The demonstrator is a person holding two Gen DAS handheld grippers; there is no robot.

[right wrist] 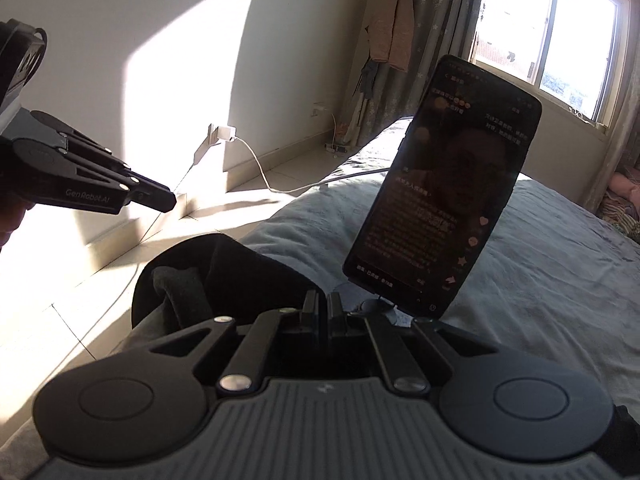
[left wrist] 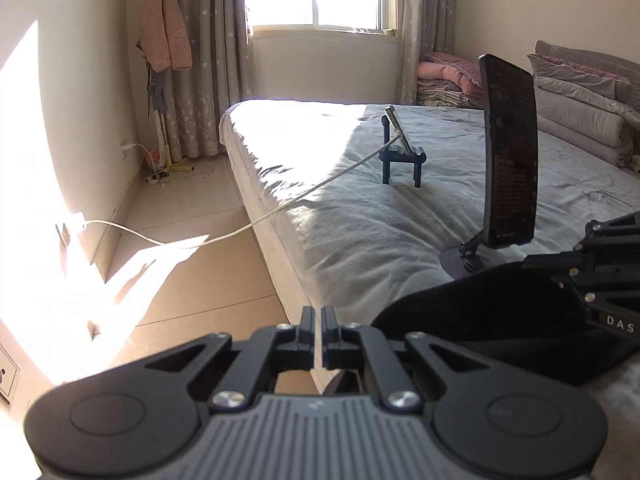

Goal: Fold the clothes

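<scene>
A black garment [left wrist: 480,320] lies bunched at the near edge of the grey bed [left wrist: 360,220]; in the right wrist view the garment [right wrist: 224,272] rises in a fold just left of my right gripper [right wrist: 325,304]. That gripper's jaws are shut, and in the left wrist view the garment's upper edge runs up into the right gripper [left wrist: 530,263]. My left gripper [left wrist: 322,316] is shut with nothing between its fingers. It hangs over the bed's side edge and the floor, left of the garment, and the left gripper [right wrist: 168,200] shows bare tips.
A dark phone on a round stand [left wrist: 510,160] rises just behind the garment. A second phone on a blue stand [left wrist: 400,148] sits mid-bed, its white cable [left wrist: 240,232] running to a wall socket. Folded quilts [left wrist: 580,100] are stacked at the bed's head. Tiled floor [left wrist: 192,280] lies left.
</scene>
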